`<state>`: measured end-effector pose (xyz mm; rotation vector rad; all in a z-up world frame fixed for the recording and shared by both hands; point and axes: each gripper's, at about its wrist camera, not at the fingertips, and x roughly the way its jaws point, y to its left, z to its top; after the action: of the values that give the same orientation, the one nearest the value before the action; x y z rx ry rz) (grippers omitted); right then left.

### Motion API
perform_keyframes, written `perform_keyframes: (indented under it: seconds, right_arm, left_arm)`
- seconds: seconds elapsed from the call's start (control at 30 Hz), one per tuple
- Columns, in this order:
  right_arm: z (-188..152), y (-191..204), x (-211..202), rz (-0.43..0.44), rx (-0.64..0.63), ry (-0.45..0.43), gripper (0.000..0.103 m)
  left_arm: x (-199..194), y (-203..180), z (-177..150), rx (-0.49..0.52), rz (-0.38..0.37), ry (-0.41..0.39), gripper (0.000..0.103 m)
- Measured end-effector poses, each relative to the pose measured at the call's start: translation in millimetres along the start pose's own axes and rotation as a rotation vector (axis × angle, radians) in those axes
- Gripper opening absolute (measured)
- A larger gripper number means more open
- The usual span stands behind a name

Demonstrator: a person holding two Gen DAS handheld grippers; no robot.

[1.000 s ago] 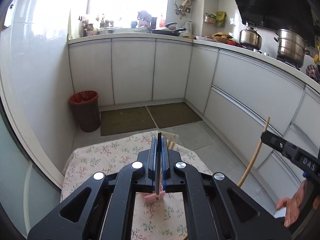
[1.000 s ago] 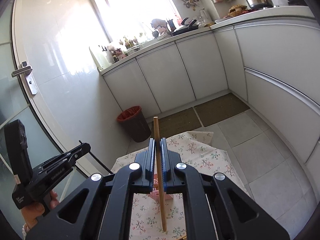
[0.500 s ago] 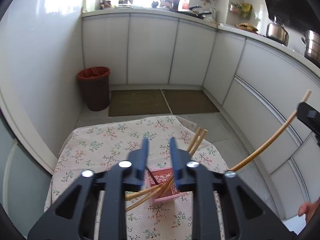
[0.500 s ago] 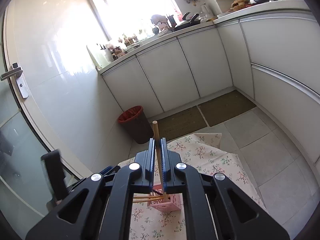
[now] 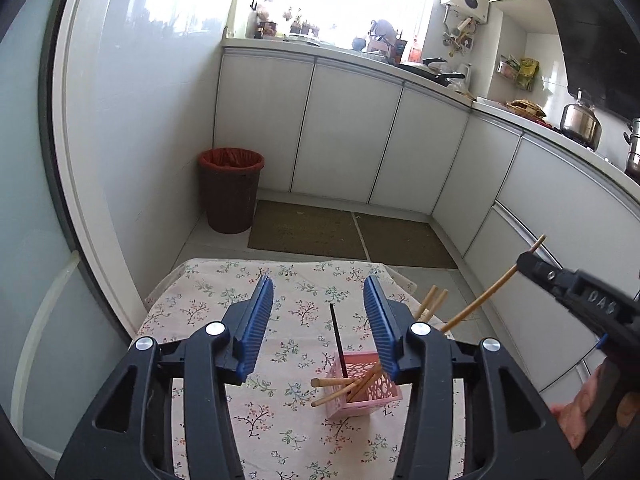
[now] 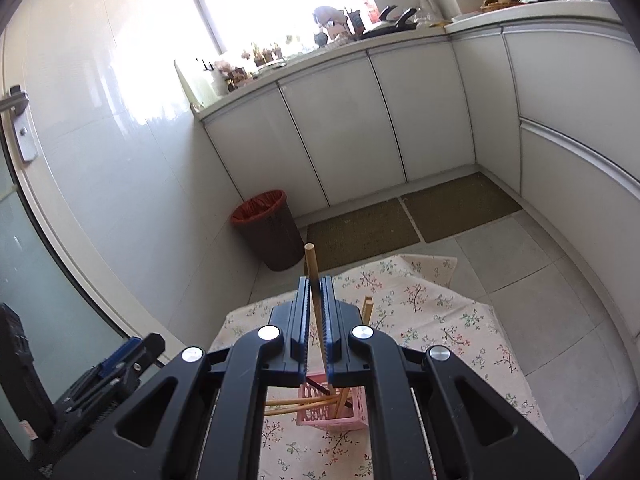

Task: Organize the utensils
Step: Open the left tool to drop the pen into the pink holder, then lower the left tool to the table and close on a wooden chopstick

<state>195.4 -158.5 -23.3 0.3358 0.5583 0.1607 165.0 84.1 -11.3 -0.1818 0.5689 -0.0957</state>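
A pink perforated holder (image 5: 362, 390) stands on the floral tablecloth (image 5: 224, 304). It holds several wooden chopsticks (image 5: 340, 386) and one dark chopstick (image 5: 337, 334). My left gripper (image 5: 318, 320) is open and empty, above and just behind the holder. My right gripper (image 6: 317, 316) is shut on a wooden chopstick (image 6: 314, 276), held over the holder (image 6: 332, 410) with its lower end near the rim. The right gripper also shows in the left wrist view (image 5: 532, 262), at the right edge.
The small table stands in a kitchen with white cabinets (image 5: 344, 132) around. A brown bin with a red liner (image 5: 231, 188) stands beyond the table's far left corner. Two mats (image 5: 348, 234) lie on the tiled floor. Pots (image 5: 580, 122) stand on the right counter.
My left gripper opened and let go of the dark chopstick, which now stands in the holder. My right gripper brought its wooden chopstick down closer over the holder.
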Motion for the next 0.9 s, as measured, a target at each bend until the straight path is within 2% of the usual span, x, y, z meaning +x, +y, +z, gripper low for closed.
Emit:
perform_keyframes:
  seconds: [0.07, 0.1, 0.13, 0.2, 0.23, 0.3, 0.37, 0.43, 0.5, 0.67, 0.73, 0.8, 0.9]
  right_arm:
    - [-8, 0, 14, -0.019, 0.0, 0.038, 0.009]
    - [-11, -1, 18, -0.023, 0.005, 0.053, 0.015]
    - [-14, -2, 21, -0.021, 0.015, 0.068, 0.028]
    - [-18, -4, 18, -0.032, 0.021, 0.055, 0.045]
    - [-19, -5, 15, -0.043, 0.02, 0.041, 0.048]
    - [-20, -6, 10, -0.057, 0.013, 0.03, 0.05]
    - [-20, -7, 5, -0.067, 0.009, 0.025, 0.053]
    - [-21, -11, -1, -0.072, 0.016, 0.013, 0.064]
    - [-22, -15, -9, -0.078, 0.028, 0.003, 0.067]
    - [-27, -22, -24, -0.096, 0.041, -0.009, 0.079]
    - [-29, -24, -33, -0.097, 0.048, -0.029, 0.09]
    - [-31, -28, -43, -0.106, 0.055, -0.053, 0.096]
    - [-37, -37, -57, -0.128, 0.059, -0.064, 0.096]
  left_arm:
    - [4, 2, -1, 0.002, 0.01, 0.018, 0.051]
    - [5, 0, -3, 0.013, 0.032, 0.02, 0.054]
    - [4, -1, -3, 0.021, 0.047, 0.012, 0.055]
    - [0, -3, -4, 0.044, 0.077, -0.007, 0.056]
    - [-2, -4, -4, 0.051, 0.086, -0.013, 0.06]
    - [-7, -7, -4, 0.054, 0.11, -0.035, 0.069]
    - [-12, -9, -4, 0.06, 0.113, -0.048, 0.072]
    - [-13, -12, -4, 0.068, 0.118, -0.047, 0.072]
    - [-16, -15, -5, 0.077, 0.114, -0.044, 0.074]
    - [-28, -25, -8, 0.094, 0.118, -0.064, 0.087]
    - [-35, -30, -9, 0.105, 0.12, -0.077, 0.096]
    - [-40, -35, -11, 0.119, 0.119, -0.079, 0.096]
    - [-43, -45, -17, 0.161, 0.118, -0.063, 0.096]
